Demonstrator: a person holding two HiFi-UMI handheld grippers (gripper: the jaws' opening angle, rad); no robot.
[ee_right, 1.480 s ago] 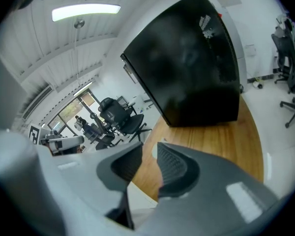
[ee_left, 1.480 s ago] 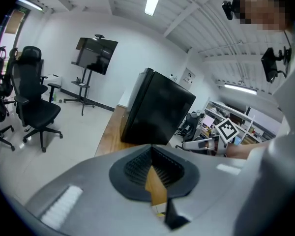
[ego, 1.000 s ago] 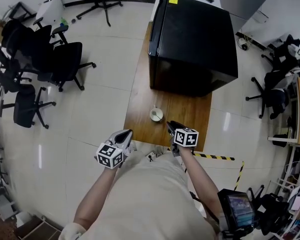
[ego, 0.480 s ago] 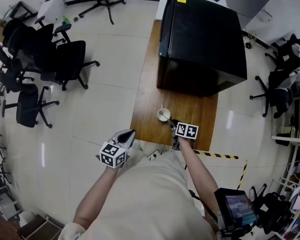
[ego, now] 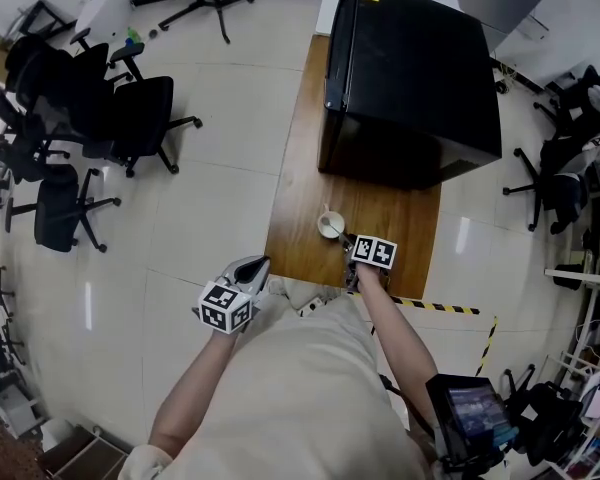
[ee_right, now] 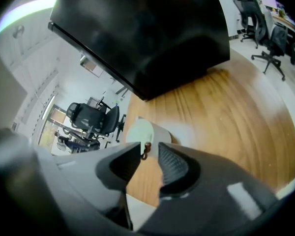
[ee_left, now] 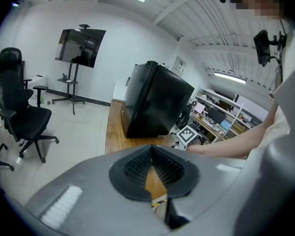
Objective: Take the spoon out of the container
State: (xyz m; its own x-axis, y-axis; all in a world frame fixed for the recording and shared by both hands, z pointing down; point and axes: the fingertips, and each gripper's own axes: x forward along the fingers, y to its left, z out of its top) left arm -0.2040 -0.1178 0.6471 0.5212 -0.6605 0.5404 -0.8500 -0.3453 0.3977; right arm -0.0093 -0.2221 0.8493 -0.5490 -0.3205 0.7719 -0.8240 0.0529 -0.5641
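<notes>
while in the container (ee_right: 157, 131), spoon (ee_right: 146, 149) handle toward the right gripper (ee_right: 150, 146)

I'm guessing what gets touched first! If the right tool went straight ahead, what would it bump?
Probably the spoon, its brown handle end just at the open jaws of the right tool, with the pale container right behind. Depth is unclear.

spoon (ee_right: 147, 145) bowl hidden inside the blurred container (ee_right: 140, 130); only its handle tip shows.

Office or lab space, black swivel chairs (ego: 130, 118) on pale tiled floor (ego: 210, 198), screen on stand (ee_left: 80, 45), cluttered desks (ee_left: 221, 119), hazard tape (ego: 445, 311)
</notes>
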